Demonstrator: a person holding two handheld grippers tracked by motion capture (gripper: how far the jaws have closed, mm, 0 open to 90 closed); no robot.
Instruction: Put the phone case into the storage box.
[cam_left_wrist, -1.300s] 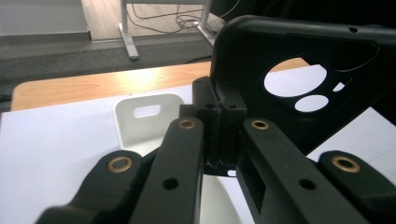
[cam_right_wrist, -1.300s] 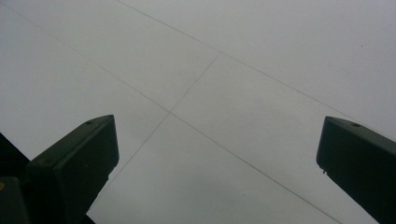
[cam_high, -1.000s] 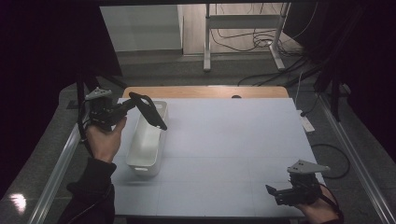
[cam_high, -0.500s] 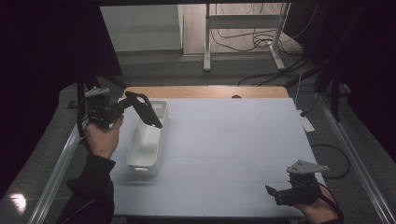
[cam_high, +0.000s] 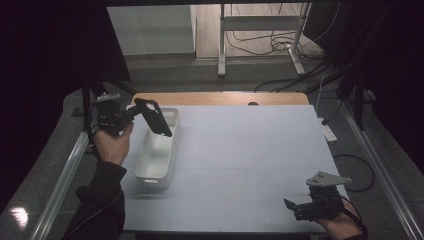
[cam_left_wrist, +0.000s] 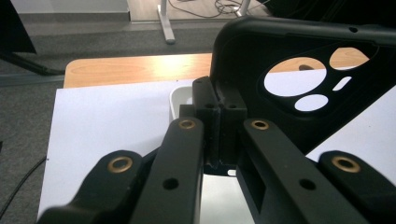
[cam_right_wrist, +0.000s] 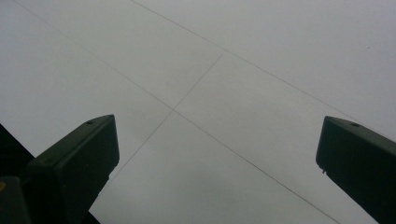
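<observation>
A person's left gripper (cam_high: 131, 114) pinches the edge of a black phone case (cam_high: 153, 116) at the far left of the table, its jaws closed tight on the case's rim. The case hangs tilted in the air above the far end of a white tray (cam_high: 150, 172), clear of its rim, with its camera cut-outs toward the upper end. In the left gripper view the phone case (cam_left_wrist: 299, 70) rises just past the closed jaws of the left gripper (cam_left_wrist: 219, 121), the white mat and the table's wooden far edge (cam_left_wrist: 135, 70) visible through its round and oblong openings, and a corner of the white tray (cam_left_wrist: 180, 100) peeks out behind the jaws. The white tray lies lengthwise along the left side of the white mat (cam_high: 250, 160). Well apart, at the near right corner of the mat, the right gripper (cam_high: 295, 207) rests low over the surface, jaws spread wide with nothing between them; the right gripper view shows the right gripper (cam_right_wrist: 217, 154) open over the bare, faintly lined white mat (cam_right_wrist: 224, 60).
</observation>
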